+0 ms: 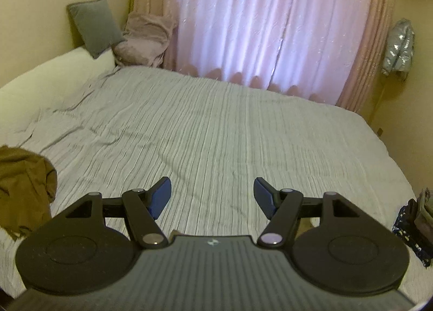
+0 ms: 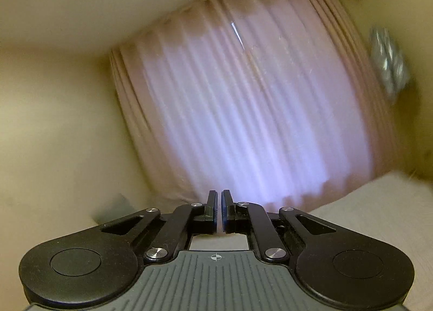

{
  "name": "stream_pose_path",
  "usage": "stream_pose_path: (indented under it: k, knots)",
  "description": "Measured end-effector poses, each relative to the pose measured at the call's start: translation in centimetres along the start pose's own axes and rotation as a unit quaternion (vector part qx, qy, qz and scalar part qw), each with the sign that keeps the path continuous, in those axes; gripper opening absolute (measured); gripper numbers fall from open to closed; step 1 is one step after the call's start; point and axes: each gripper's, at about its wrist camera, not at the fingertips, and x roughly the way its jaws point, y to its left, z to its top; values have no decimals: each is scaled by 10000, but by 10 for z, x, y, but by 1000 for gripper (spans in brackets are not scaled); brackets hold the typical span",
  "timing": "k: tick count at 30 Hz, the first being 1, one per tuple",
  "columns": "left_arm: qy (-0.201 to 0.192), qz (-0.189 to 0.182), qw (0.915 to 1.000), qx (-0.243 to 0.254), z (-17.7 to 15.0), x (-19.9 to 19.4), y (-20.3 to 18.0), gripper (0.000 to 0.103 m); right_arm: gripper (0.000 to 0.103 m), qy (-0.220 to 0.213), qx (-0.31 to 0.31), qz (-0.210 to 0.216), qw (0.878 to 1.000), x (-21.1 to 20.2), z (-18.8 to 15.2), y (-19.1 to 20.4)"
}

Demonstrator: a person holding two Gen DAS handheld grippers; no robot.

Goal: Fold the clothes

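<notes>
Garments: one crumpled brown cloth garment point(image 1: 24, 189) is lying on the striped grey bedspread point(image 1: 216, 126) — well left of the jaws.
Left gripper point(image 1: 212, 193): gaping wide, gripping nothing.
Right gripper point(image 2: 219, 202): pinching closed — empty, facing one pink pleated curtain point(image 2: 243, 110).

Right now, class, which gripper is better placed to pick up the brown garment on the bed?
Left. The left gripper is open above the bed, the brown garment beside it. The right gripper is shut, facing the curtain.

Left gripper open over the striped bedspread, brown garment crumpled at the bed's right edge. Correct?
Not quite. The left gripper is open over the striped bedspread, but the brown garment lies crumpled at the bed's left edge, as the left wrist view shows.
</notes>
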Motion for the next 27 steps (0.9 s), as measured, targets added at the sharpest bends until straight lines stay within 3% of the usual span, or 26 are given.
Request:
stream_pose_path:
  k: [3,5,7,10,13,17,21,24,27]
  knots:
    - [148,-6,9998,136,-1,9,2,64,6,646,147,-247,9975,18,-55,-14]
    - [386,-50,9989,244,-8,18,1,64,6,1296,332,-607,9891,22,-115,-31]
    - [652,-87,9971,371,-16,27,1,64,7,2136,488,-1147,9689,23,-184,-47]
    - [1061,-184,9921,640,-34,37,1,64,7,3221,702,-1670,9292,14,-274,-69]
    - [1460,-274,9849,894,-56,45,-3,64,7,3796,943,-1990,8986,-18,-339,-90]
    - [1952,-434,9726,1186,-86,48,-11,64,7,4150,1137,-2011,8800,-37,-371,-97]
    - [2199,-603,9620,1499,-109,46,-19,64,7,4175,914,-2025,8811,-57,-378,-94]
    - [2265,-705,9583,1595,-121,43,-22,64,8,4073,875,-2021,8864,-115,-362,-87]
    - [2326,-747,9561,1622,-129,45,-14,64,8,4052,710,-2001,8892,-121,-372,-74]
